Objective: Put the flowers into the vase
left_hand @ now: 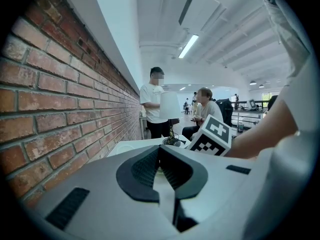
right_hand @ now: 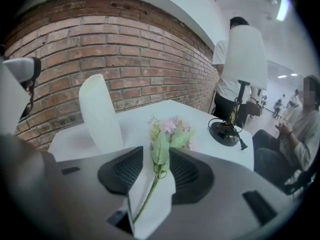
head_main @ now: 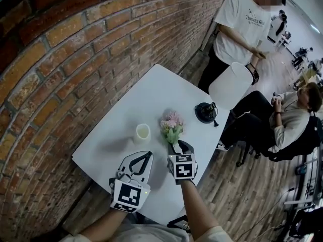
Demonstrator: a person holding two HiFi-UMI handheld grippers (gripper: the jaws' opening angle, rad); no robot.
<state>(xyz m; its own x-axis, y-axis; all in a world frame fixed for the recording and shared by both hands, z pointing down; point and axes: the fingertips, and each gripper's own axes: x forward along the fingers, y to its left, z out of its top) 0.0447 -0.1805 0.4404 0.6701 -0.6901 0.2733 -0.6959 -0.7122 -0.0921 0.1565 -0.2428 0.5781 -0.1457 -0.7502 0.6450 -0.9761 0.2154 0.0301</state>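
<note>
Hidden or unclear:
- From the head view, the bottom of the flower stem is behind the right gripper (head_main: 176,146).
- Cannot tell whether the blooms rest on the table or hang just above it.
- In the left gripper view, that gripper's own body blocks the vase and flowers. Only the right gripper's marker cube (left_hand: 212,134) and a forearm show past it.
- The vase's inside is not visible from the right gripper view.
- People's faces are blurred over.

Surface and room:
- White table (head_main: 151,92) with one long edge against a brick wall (head_main: 75,59); wooden floor (head_main: 237,185) on the other side.
- Vase (head_main: 143,133), white and upright, stands toward the near end of the table, nearer the wall edge.
- Flowers (head_main: 171,126), pink blooms with pale green leaves, are just beside the vase on the side away from the wall. They are outside the vase.
- Lamp (head_main: 230,84) with a white shade and black base stands near the floor-side edge.
- One person stands (head_main: 239,24) beyond the far corner; another sits (head_main: 287,120) off the floor-side edge.

Hands:
- Left gripper (head_main: 145,155) is low at the near edge, pointing toward the vase. Its tips are pressed together with nothing between them.
- Right gripper is tilted down at the flowers. Its jaws are spread, and the stem lies in the gap with the pads not pinching it.
</note>
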